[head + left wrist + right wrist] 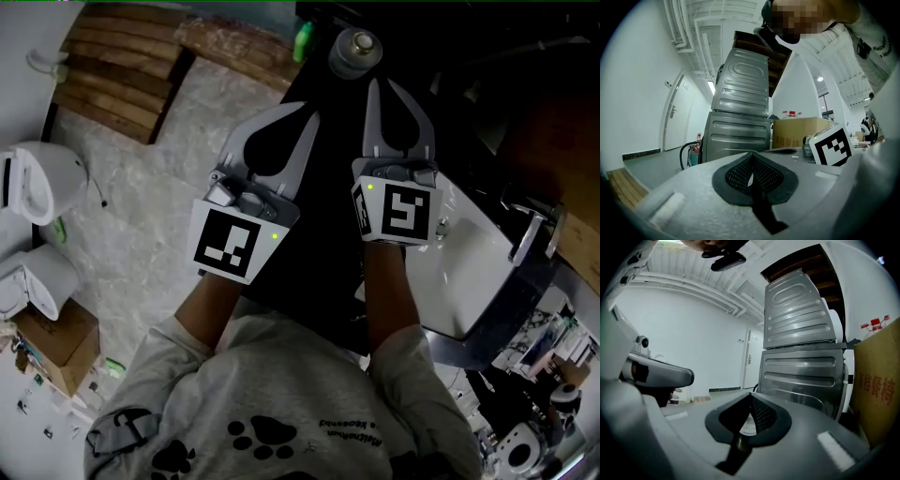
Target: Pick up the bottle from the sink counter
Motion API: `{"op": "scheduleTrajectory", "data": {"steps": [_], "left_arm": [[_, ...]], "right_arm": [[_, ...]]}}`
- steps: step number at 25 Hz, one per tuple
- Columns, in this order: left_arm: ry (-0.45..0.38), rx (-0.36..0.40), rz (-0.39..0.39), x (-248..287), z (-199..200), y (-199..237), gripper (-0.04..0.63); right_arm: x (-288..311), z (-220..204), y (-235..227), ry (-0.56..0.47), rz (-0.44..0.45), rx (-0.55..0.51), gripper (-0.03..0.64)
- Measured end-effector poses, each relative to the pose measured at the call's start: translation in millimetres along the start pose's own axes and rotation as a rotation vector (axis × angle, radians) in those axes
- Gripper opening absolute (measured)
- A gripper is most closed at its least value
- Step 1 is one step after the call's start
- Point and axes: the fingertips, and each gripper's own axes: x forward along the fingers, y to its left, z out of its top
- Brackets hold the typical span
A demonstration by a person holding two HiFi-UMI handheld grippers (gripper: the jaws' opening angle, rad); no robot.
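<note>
A clear bottle (354,52) with a grey cap stands on the dark sink counter (323,131), at the top of the head view. My right gripper (380,86) is shut and empty, its tips just short of the bottle on the near side. Beside it, my left gripper (312,116) is also shut with nothing in it, further to the left of the bottle. In the left gripper view the jaws (751,161) meet tip to tip, and so do the jaws (751,404) in the right gripper view. Neither gripper view shows the bottle.
A green object (302,42) sits left of the bottle. A white sink basin (469,272) lies at the right, with a toilet (37,178), wooden boards (122,66) and a cardboard box (56,347) on the floor to the left. Both gripper views face a grey metal appliance (740,108) and a cardboard box (801,131).
</note>
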Motion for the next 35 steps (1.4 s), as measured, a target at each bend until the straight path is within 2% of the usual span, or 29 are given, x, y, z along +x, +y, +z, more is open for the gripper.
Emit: {"op": "scheduleTrajectory", "data": {"steps": [11,20,23,35], "left_arm": [[0.013,-0.026,-0.001,6.6,-11.5,3.8,-0.002],[0.017,-0.04,0.0,9.3,-15.8,0.9,-0.002],[0.016,-0.041,-0.002,10.8,-15.5,0.0,-0.002],[0.022,-0.058,-0.005,12.4,-16.8,-0.4,-0.002]], "right_arm": [[15.6,-18.6,-1.1,0.05,0.008,0.044,0.007],[24.9,-36.2,1.5,0.107,0.061,0.101,0.169],[28.4,-38.8,1.8,0.121,0.071,0.108,0.191],[58.8,-53.1,3.1,0.214,0.079,0.161,0.349]]}}
